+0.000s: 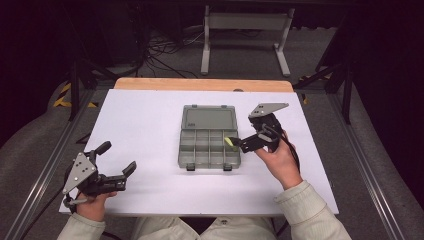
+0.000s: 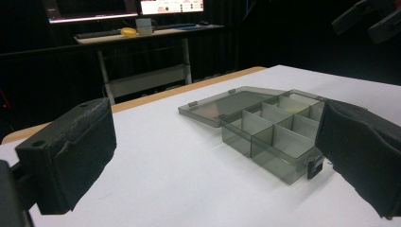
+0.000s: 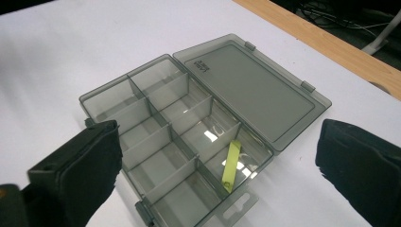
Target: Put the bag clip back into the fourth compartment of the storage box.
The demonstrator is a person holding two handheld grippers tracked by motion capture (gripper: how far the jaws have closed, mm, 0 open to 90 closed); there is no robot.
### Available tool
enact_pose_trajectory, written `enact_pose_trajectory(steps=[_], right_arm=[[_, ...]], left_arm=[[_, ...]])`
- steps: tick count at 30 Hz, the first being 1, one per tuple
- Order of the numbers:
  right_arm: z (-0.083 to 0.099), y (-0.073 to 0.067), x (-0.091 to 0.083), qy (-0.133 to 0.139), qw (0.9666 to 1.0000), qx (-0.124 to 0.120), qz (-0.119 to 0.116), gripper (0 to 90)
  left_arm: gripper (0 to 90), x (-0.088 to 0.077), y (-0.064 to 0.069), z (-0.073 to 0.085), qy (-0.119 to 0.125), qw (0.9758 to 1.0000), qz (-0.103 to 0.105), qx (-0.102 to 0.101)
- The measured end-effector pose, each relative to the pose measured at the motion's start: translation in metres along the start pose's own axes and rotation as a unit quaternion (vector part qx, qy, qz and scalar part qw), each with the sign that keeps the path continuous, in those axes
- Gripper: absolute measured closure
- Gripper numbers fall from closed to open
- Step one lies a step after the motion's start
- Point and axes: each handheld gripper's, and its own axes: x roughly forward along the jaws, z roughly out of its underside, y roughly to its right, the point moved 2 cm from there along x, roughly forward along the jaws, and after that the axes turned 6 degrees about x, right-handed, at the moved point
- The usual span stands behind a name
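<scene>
A smoky grey compartment box [image 1: 209, 147] lies open in the middle of the white table [image 1: 145, 125], its lid [image 1: 209, 118] folded flat behind it. A small yellow-green strip [image 3: 231, 165] rests slanted in one compartment on the box's right side, also seen in the high view as the strip [image 1: 231, 142]. My right gripper [image 1: 250, 136] hovers just right of the box, jaws wide apart with nothing pressed between them; the right gripper [image 3: 220, 175] looks down on the strip. My left gripper [image 1: 119, 157] rests open at the table's front left, and the left gripper [image 2: 213, 161] faces the box [image 2: 274, 137].
A wooden edge [image 1: 202, 84] runs along the table's far side. Beyond it stand a white desk frame [image 1: 245, 30] and cables on the floor. Bare white surface lies on both sides of the box. A desk with monitors [image 2: 142, 19] stands far off.
</scene>
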Motion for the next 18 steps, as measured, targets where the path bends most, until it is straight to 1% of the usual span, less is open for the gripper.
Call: enact_pose_trajectory(steps=[1, 3, 7, 9, 11, 15, 18], right_arm=[[0.004, 0.002, -0.007, 0.007, 1.0, 0.001, -0.001, 1.2], [0.006, 0.002, -0.01, 0.01, 0.9999, 0.0, 0.0, 1.0], [0.017, 0.006, -0.023, 0.042, 0.9991, 0.0, -0.003, 0.7], [0.021, 0.008, -0.027, 0.055, 0.9985, -0.002, -0.005, 0.7], [0.026, 0.009, -0.032, 0.06, 0.9982, -0.003, -0.005, 0.7], [0.035, 0.011, -0.04, 0.083, 0.9965, -0.002, -0.011, 0.4], [0.044, 0.013, -0.045, 0.106, 0.9943, -0.007, -0.01, 0.3]], left_arm=[[0.2, 0.0, 0.0, 0.0, 0.0, 1.0, 0.0, 0.0], [0.3, 0.0, 0.0, 0.0, 0.0, 1.0, 0.0, 0.0], [0.3, 0.0, 0.001, 0.0, 0.0, 1.0, 0.0, 0.0], [0.2, 0.0, 0.001, 0.0, -0.001, 1.0, 0.0, 0.0], [0.2, 0.0, 0.001, 0.0, -0.002, 1.0, -0.001, 0.0], [0.3, 0.0, 0.0, 0.0, -0.002, 1.0, -0.001, 0.0], [0.3, 0.0, 0.001, 0.0, -0.001, 1.0, -0.001, 0.0]])
